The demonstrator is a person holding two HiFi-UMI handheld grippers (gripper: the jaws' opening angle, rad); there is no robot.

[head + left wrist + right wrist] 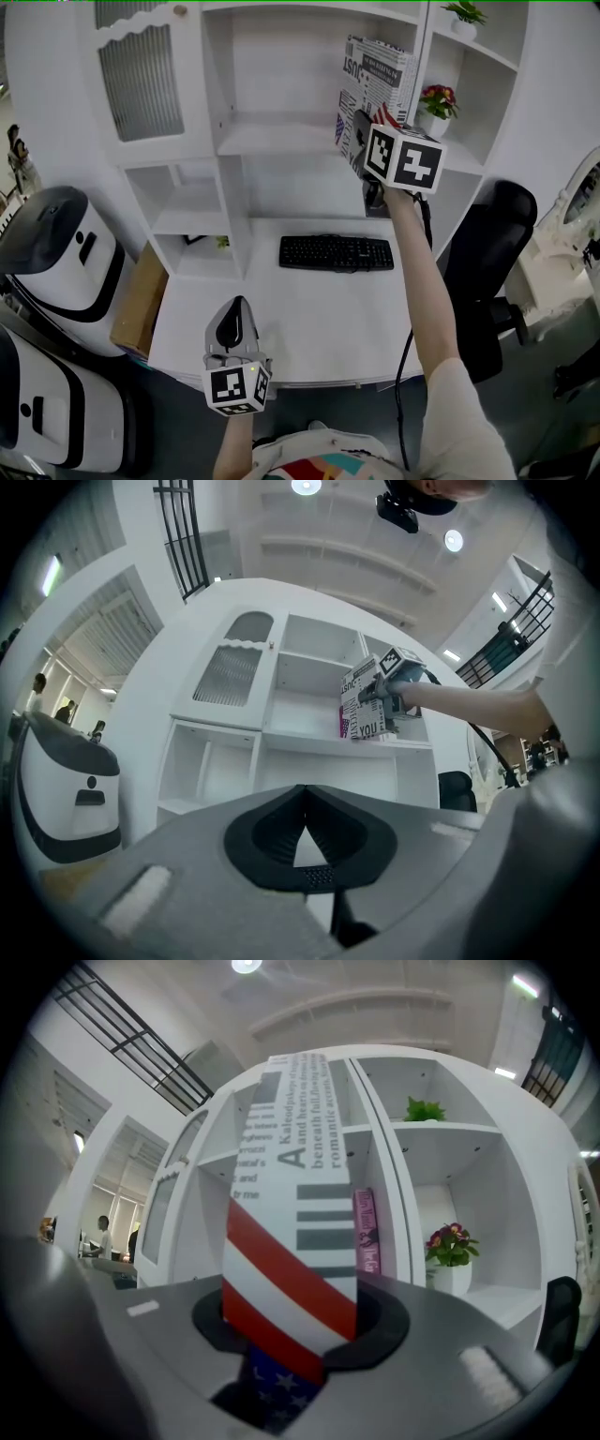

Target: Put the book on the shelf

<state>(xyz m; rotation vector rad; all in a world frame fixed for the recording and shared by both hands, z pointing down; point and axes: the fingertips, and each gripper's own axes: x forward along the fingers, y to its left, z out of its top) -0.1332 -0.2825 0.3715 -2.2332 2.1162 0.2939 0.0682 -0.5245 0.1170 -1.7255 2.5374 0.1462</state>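
Note:
The book, with newspaper-style print and a flag cover, stands upright at the right end of the white shelf. It is next to a thin pink book. My right gripper is raised to the shelf and shut on the book's lower part. In the right gripper view the book fills the space between the jaws of the right gripper, with the pink book behind it. My left gripper hangs low over the desk's front, shut and empty. In its own view the left gripper has its jaws meeting.
A black keyboard lies on the white desk. A flowering pot plant and a green plant sit in the right-hand cubbies. A black chair stands at the right; white machines and a cardboard box at the left.

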